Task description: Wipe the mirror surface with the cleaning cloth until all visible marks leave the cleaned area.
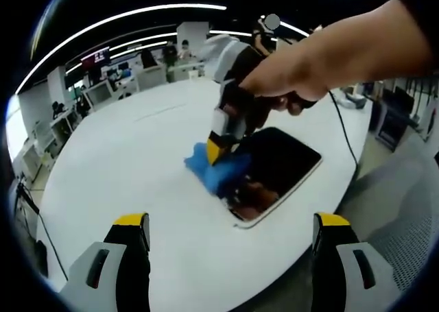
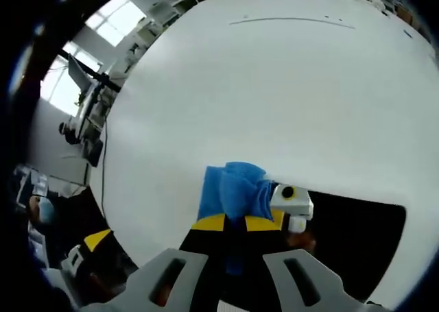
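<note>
Right claw (image 2: 236, 224) gripping blue cloth (image 2: 236, 188), pressed on mirror (image 2: 350, 240)

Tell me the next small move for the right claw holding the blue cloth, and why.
Probably drag the right claw across the mirror toward its far end. It is shut on the blue cloth, which sits at the mirror's near edge, partly on the white table, so most of the dark glass looks unwiped. The left claw hangs open, apart.
</note>
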Demonstrator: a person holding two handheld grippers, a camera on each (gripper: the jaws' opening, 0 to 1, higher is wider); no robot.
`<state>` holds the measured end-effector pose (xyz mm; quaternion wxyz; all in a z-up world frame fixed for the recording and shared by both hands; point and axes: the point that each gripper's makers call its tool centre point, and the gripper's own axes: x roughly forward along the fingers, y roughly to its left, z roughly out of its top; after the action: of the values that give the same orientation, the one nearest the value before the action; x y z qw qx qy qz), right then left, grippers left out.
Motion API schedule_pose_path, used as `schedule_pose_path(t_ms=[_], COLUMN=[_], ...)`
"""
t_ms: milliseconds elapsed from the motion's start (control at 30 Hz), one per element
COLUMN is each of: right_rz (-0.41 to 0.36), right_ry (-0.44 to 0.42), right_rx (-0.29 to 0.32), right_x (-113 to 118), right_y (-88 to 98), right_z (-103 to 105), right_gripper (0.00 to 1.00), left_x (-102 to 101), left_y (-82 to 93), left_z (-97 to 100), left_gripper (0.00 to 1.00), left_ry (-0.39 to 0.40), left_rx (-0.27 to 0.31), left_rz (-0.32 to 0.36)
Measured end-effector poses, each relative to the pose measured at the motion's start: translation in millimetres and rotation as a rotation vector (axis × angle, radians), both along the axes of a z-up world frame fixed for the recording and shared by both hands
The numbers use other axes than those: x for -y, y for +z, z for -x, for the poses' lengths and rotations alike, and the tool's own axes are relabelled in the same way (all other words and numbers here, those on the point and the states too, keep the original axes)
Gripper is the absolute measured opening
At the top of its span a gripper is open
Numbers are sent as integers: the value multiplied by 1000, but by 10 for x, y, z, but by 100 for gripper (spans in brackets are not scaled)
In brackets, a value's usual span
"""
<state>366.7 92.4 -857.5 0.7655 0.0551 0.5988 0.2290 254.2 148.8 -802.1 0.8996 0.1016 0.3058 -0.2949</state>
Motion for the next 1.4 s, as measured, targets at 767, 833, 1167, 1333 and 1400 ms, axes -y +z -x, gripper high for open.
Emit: schedule_pose_path(t_ms=[767,833,1167,1333,1400], right_rz=[-21,-11,-26,-37,-37], right_ry=[-9,2,7,7,9], right_rx=[-23,-22,-21,-17,-15], right_x=[-64,-81,-105,-102,-102], right_y=[23,31,6,10,12], right_z=[224,290,301,306,308], right_gripper=[2,2,2,2,2], left_x=[30,30,23,19,18], left_y=[-15,-12,-5,-6,-8], left_z=[6,5,-1,0,0], left_gripper=[99,99,99,99,99], left_ry=[-20,-19,-14,-13,-13], left_rx=[0,0,4,3,3], left_rz=[-1,0,0,-3,-4])
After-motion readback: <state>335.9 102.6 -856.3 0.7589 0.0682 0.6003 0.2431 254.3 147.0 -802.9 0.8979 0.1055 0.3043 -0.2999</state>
